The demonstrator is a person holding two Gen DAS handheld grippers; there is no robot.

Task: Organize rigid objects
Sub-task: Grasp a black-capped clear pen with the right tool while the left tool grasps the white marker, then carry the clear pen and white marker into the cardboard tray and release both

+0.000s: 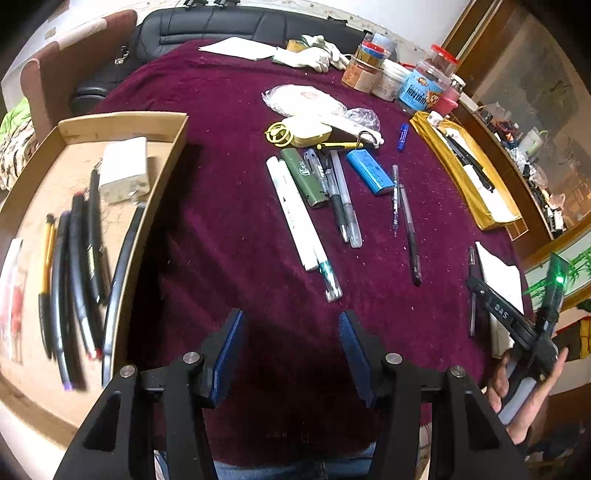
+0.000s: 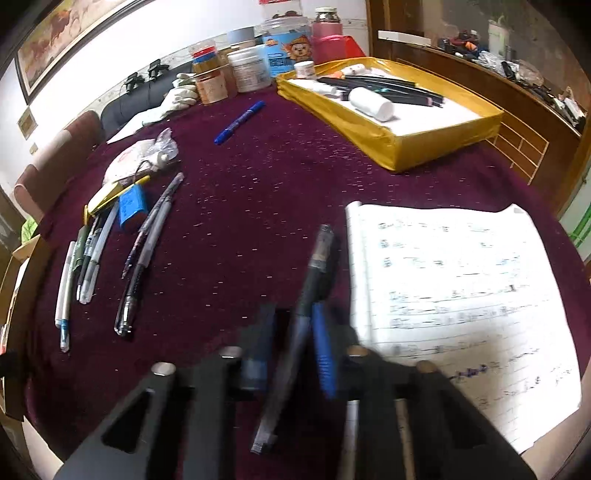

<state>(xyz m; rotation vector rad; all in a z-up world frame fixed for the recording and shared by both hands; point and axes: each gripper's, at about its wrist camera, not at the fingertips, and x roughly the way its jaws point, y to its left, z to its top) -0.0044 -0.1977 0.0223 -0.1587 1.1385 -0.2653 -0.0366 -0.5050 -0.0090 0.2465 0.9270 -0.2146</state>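
Pen: clamped in right gripper, beside notebook near table's front edge.
Left gripper: agape, empty.
Done: pens in cardboard box, yellow tray.
Left: loose pens mid-table.

Round table draped in maroon velvet cloth. Black leather sofa behind it, along white wall. Brown-and-cream chair at far left edge. Framed horse painting hung on wall. Dark wooden cabinet at right, top cluttered. Light bright and even.
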